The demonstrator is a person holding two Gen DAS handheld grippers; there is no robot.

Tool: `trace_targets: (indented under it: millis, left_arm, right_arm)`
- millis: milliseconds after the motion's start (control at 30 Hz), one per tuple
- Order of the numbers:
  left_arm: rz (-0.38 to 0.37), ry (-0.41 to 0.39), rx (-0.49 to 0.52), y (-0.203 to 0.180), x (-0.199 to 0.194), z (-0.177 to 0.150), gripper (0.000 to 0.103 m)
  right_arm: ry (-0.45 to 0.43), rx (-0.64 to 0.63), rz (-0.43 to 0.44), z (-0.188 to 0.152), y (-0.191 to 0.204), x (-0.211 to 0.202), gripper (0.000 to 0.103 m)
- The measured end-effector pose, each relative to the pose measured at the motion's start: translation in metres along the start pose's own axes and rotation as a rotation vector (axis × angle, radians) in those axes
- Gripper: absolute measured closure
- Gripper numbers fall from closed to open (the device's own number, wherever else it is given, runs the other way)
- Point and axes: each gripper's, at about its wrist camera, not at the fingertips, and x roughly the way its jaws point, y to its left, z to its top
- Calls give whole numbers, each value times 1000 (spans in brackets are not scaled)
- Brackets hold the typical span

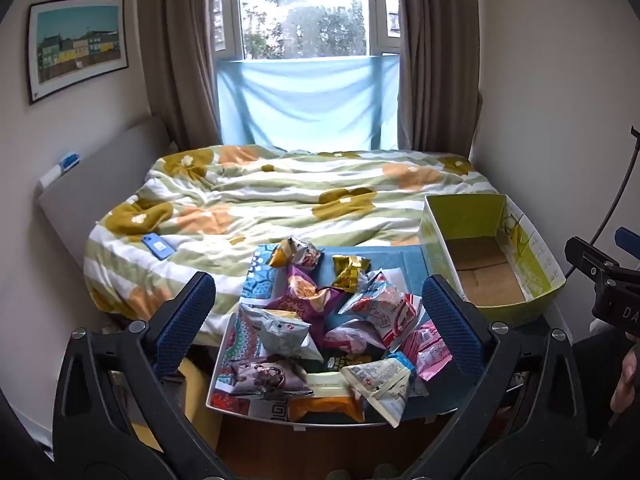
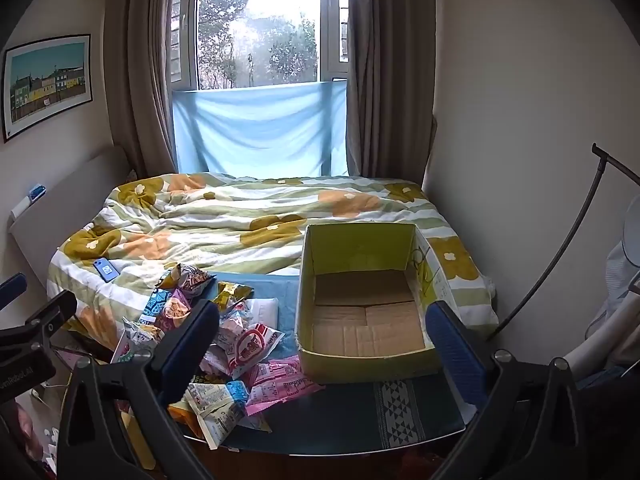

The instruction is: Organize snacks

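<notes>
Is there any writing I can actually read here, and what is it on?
"DA": start of a word on the right tool's body, cut off by the frame edge.
"nRobot.AI": on the left tool's body, start cut off.
Snack packets: printed, too small and crumpled to read.
Box side: markings illegible.

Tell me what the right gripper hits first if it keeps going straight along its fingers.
Probably the open cardboard box: the right gripper points down into its empty inside, jaws wide, nothing between them. Depth is hard to judge.

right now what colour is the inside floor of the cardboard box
Plain brown cardboard, while the box walls are yellow-green; it shows best in the right wrist view.
</notes>
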Motion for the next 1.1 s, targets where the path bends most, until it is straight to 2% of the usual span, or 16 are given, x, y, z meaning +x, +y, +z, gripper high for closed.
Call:
trace_targets:
  millis: [1100]
  left_arm:
    - [-8, 1, -6, 0, -2, -2, 1]
  right_arm:
    - [11, 12, 22, -4, 11, 4, 0]
